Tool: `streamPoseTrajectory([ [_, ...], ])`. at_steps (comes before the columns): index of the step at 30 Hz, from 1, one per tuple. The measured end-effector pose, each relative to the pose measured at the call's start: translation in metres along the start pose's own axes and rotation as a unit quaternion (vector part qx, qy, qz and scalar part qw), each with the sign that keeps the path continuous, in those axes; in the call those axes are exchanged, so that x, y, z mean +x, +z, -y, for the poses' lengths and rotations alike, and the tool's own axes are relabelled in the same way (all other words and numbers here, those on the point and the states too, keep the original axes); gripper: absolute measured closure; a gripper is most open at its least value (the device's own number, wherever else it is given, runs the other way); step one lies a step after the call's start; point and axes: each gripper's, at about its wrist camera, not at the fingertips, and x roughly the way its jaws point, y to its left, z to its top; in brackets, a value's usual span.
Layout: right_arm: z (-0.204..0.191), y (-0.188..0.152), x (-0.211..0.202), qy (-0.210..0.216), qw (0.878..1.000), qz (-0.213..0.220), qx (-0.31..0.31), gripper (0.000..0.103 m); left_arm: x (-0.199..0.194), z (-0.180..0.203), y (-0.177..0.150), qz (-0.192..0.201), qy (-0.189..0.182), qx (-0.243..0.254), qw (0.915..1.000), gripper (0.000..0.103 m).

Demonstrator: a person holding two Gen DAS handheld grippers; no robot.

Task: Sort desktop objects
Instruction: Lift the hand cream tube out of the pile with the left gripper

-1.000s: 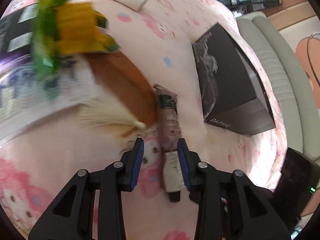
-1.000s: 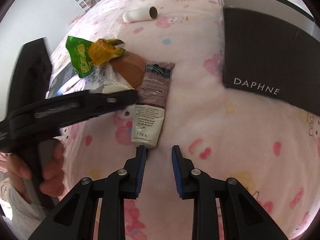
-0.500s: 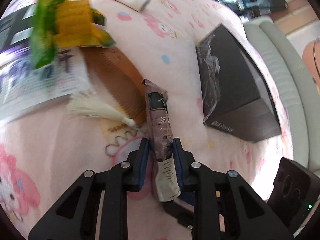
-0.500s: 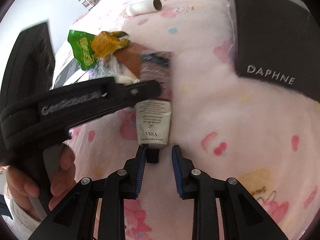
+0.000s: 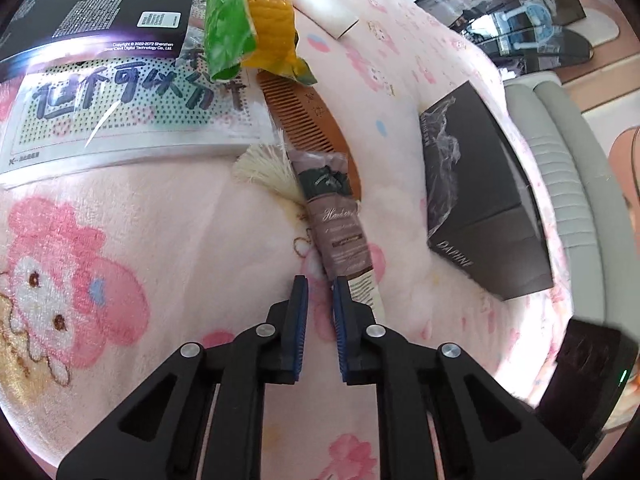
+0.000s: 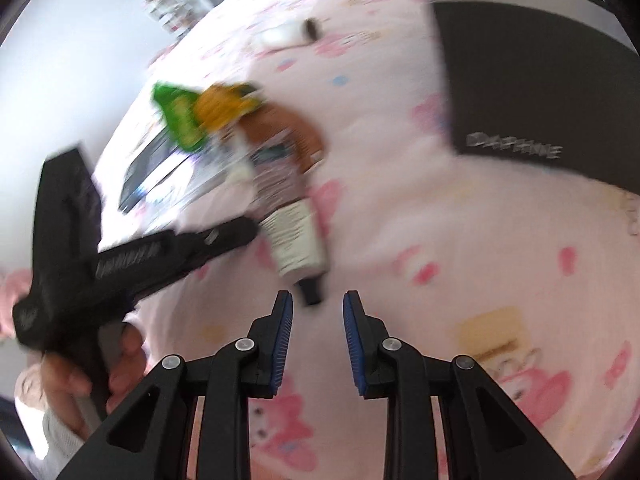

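Pink plush blanket carries the clutter — soft, so everything lies slightly tilted. The cream tube lies lengthwise, crimped end far and resting on the wooden comb, cap end near. The left gripper has its jaws closing, but nothing is between them: the tube sits just right of the right-hand pad, so this looks like a missed pinch, not a grip. In the right wrist view the tube's black cap points at the right gripper, whose jaws stand apart and empty, hovering just short of it — probably placed to take the cap end. A black box sits to the right, well apart from the tube; the green and yellow snack bag lies far left on a printed card.
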Motion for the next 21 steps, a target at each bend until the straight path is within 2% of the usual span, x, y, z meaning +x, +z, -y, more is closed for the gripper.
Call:
streamPoseTrajectory([
  [3, -0.010, -0.007, 0.014, 0.007, 1.000, -0.016, -0.016, 0.080, -0.004, 0.007, 0.002, 0.005, 0.002, 0.010, 0.9999, 0.092],
  [8, -0.007, -0.006, 0.036, -0.011, 1.000, -0.029, -0.005, 0.081, -0.005, 0.010, -0.001, 0.003, 0.008, 0.017, 0.9998, 0.092],
  [14, 0.007, 0.000, 0.017, -0.053, 0.998, 0.019, 0.012, 0.080, 0.004, 0.000, 0.000, -0.010, 0.010, 0.007, 0.9999, 0.091],
  [17, 0.021, 0.005, 0.006, -0.085, 0.995, 0.045, 0.030, 0.080, 0.008, 0.002, 0.006, -0.011, 0.003, 0.011, 0.9999, 0.081],
  [19, 0.028, 0.007, 0.002, -0.088, 0.994, 0.048, 0.043, 0.080, 0.013, 0.006, 0.013, -0.017, -0.011, 0.013, 0.9997, 0.061],
  [21, 0.030, 0.009, -0.001, -0.075, 0.995, 0.041, 0.045, 0.080, 0.019, 0.008, 0.019, -0.020, -0.020, 0.015, 0.9995, 0.053],
])
